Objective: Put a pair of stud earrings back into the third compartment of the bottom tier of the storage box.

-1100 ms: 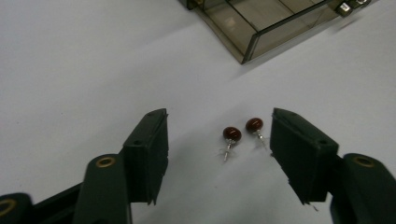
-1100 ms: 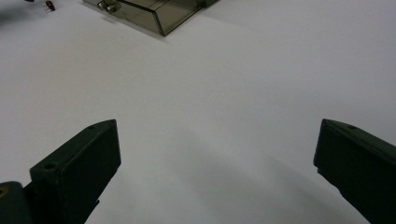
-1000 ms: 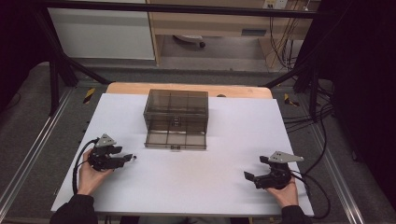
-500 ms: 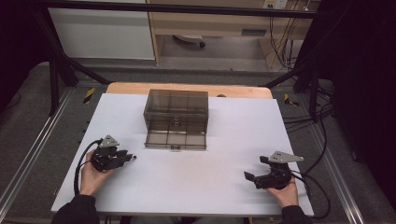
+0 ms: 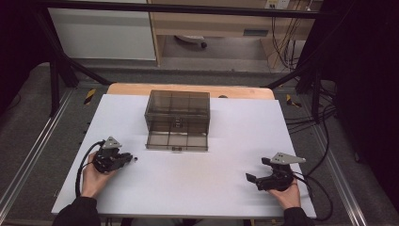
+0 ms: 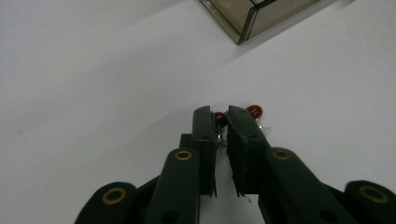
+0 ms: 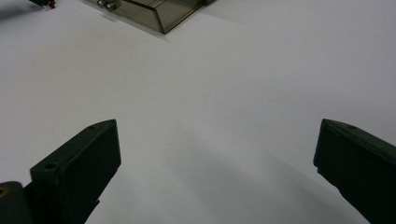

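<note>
So on the left side, the left gripper [image 5: 126,159] has just been closing. A second back its jaws sit visibly wider in the high view, and now they're pinched down on a small red earring [image 6: 220,119] with a thin metal stem caught between the pads. A second red earring [image 6: 254,111] lies on the white table [image 5: 197,188] just beside the right-hand jaw, touching or nearly touching it, not in the grip as far as I can tell. The hand itself sits in the same spot as before, so the only real change is the squeeze. My read: that's the pickup done, and lifting and carrying it over comes next.

Moving to the middle, there's a smoky see-through drawer box [image 5: 178,115] standing well apart from both hands, toward the far edge of the table. Its bottom drawer [image 5: 177,141] is pulled out toward the person and is split into compartments. From the high view they look empty, but they're too small and dark to be sure. The upper part is closed, and I can't tell whether anything is inside it.

Over on the right, the right gripper [image 5: 259,174] rests low near the table's front edge, jaws spread wide with nothing between them but bare table. It's parked exactly where it was a second ago, so probably just waiting.
</note>
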Action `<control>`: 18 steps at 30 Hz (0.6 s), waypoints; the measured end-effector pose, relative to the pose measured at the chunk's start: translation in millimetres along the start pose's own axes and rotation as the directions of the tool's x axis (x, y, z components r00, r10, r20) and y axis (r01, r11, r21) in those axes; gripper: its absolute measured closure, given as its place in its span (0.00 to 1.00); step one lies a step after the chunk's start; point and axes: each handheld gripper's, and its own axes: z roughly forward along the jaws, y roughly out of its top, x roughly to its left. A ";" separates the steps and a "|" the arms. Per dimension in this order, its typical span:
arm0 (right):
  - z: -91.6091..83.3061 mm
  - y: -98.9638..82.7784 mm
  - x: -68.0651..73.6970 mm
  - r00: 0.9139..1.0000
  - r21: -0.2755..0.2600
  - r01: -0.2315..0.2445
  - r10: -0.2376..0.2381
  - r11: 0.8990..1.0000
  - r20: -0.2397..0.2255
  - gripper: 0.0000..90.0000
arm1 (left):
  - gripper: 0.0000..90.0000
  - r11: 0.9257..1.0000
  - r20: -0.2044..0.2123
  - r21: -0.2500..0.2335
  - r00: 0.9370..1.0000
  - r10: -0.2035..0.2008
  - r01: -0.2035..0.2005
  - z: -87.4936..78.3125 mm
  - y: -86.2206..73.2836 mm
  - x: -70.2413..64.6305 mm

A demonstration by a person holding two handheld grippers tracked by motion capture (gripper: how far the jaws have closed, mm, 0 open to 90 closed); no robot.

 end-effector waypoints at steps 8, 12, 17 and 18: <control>0.4 -0.1 -0.1 1.000 0.001 0.002 -0.002 1.000 -0.001 0.01 | 0.91 1.000 -0.002 0.001 1.000 -0.001 0.001 -0.5 0.5 -0.3; 0.0 0.0 0.1 1.000 0.001 -0.001 0.001 1.000 -0.001 0.01 | 0.92 1.000 -0.011 -0.008 1.000 0.001 -0.002 -2.1 1.5 -1.8; 0.4 0.0 -0.1 1.000 0.002 0.000 0.000 1.000 -0.002 0.01 | 0.92 1.000 -0.015 -0.026 1.000 -0.011 0.011 -6.6 3.0 -2.5; 0.6 -0.1 0.0 1.000 0.002 0.000 0.000 1.000 -0.002 0.01 | 0.92 0.999 -0.015 -0.030 1.000 -0.015 0.014 -7.2 3.1 -2.8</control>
